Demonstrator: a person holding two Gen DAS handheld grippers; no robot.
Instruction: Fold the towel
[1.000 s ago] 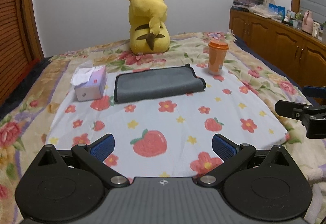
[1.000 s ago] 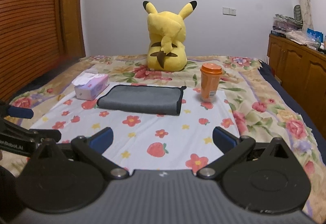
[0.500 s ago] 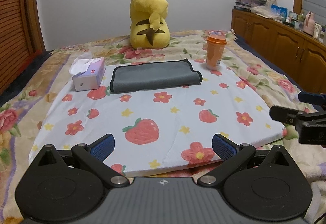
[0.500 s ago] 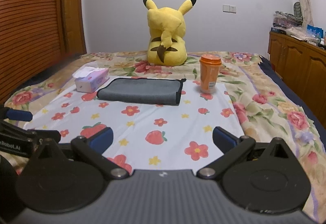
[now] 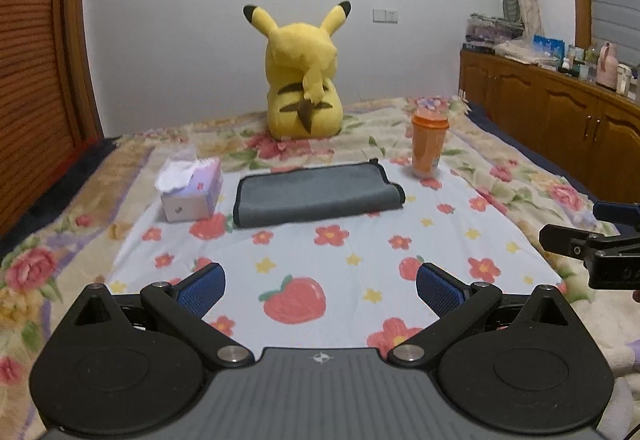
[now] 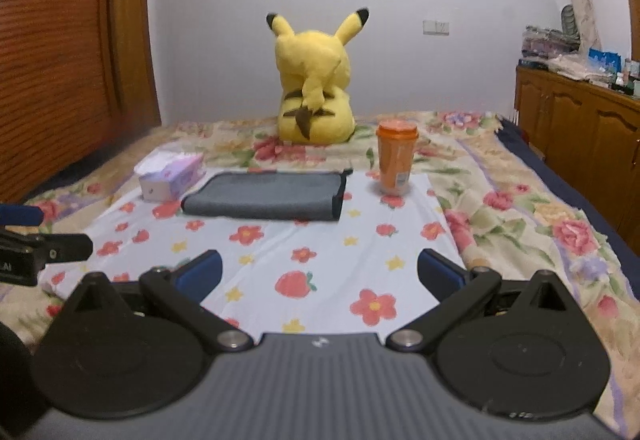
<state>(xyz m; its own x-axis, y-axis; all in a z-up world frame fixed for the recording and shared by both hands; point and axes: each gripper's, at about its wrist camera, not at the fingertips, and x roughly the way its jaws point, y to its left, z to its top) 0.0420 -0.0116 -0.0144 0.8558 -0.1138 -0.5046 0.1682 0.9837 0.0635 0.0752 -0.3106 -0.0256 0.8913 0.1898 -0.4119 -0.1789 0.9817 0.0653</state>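
Note:
A grey towel (image 5: 316,193) with dark edging lies folded flat on the white strawberry-print sheet (image 5: 320,260) on the bed; it also shows in the right wrist view (image 6: 266,195). My left gripper (image 5: 320,286) is open and empty, low over the sheet's near part, well short of the towel. My right gripper (image 6: 320,272) is open and empty, also near the sheet's front edge. Each gripper shows at the other view's side edge.
A tissue box (image 5: 192,189) stands left of the towel and an orange cup (image 5: 430,143) stands right of it. A yellow plush toy (image 5: 304,79) sits behind. Wooden cabinets (image 5: 560,111) line the right wall. A wooden slatted panel (image 6: 60,51) is on the left.
Both grippers have drawn back and lowered away from the towel, which now looks farther off. Both stay open and the towel has not moved.

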